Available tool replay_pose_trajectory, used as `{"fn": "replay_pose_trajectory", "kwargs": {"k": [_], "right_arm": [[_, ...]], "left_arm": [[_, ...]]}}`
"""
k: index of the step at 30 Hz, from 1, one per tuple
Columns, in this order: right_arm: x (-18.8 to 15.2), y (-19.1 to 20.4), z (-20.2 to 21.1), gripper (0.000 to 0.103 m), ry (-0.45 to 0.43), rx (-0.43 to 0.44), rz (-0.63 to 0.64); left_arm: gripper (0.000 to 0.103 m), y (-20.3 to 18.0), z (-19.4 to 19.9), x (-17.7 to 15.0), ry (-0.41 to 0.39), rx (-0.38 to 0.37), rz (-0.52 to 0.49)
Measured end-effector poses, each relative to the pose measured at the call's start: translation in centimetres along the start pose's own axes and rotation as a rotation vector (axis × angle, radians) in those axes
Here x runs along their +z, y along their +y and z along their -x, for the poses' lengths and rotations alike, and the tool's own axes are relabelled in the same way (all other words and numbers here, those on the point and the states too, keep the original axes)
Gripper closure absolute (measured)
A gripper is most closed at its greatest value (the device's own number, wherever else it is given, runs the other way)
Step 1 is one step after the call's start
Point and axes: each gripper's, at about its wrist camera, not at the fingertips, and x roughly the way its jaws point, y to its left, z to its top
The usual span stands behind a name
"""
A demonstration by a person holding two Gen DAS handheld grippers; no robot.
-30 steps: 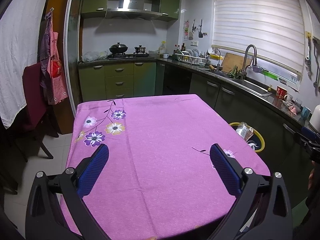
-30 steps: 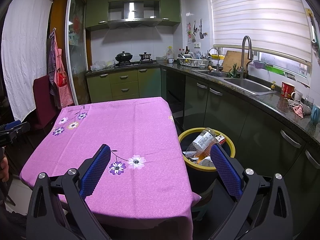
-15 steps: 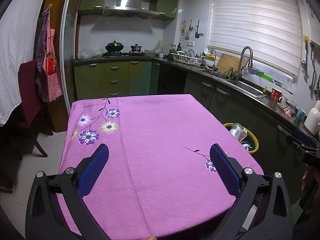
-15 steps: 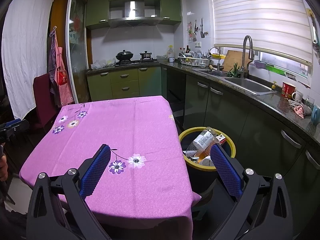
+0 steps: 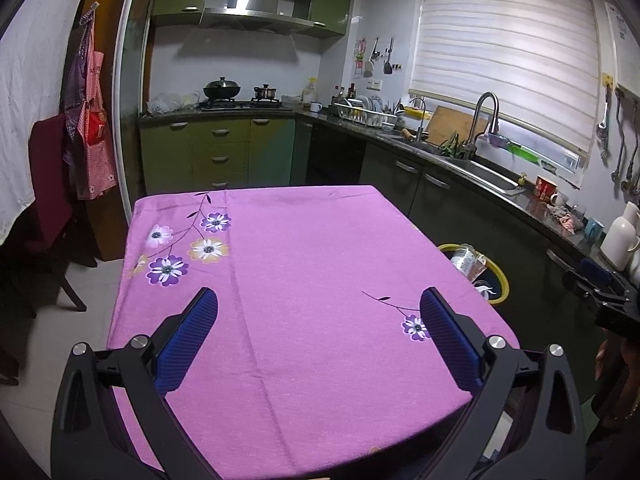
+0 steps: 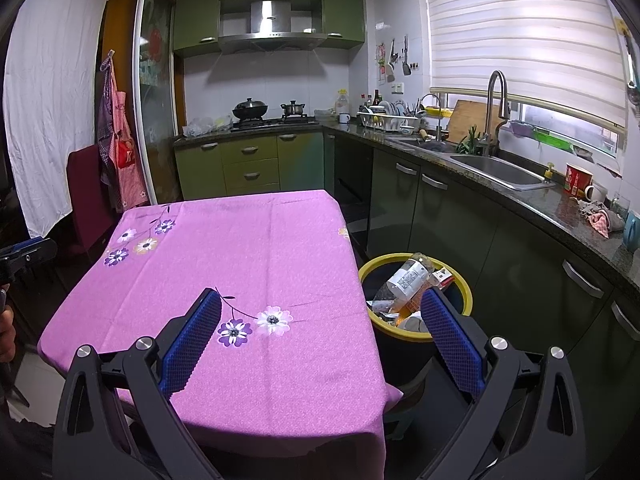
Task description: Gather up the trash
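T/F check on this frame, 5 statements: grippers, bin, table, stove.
1. Both the left gripper and the right gripper are open and hold nothing. True.
2. The trash bin has a red rim. False: the rim is yellow.
3. A plastic bottle lies in the bin on top of other trash. True.
4. The bottle stands on the pink tablecloth. False: nothing lies on the cloth; it shows only its printed flowers.
5. The stove is bare. False: a wok and a small pot sit on it.
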Motion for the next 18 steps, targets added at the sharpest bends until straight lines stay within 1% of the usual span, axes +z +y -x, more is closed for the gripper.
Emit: {"fn": "replay_pose_trajectory", "kwargs": {"k": [9,18], "right_arm": [[0.03,0.04,0.01,0.005,0.0,-0.001,-0.001],[0.01,-0.01,-0.04,0.005,0.002,0.0,-0.001]], "left_arm": [[0.006,-0.53,-0.46,-0.16,0.022,-0.001,-0.022],[0.006,-0.56,-0.63,-0.23,0.022,-0.001,-0.024]]}}
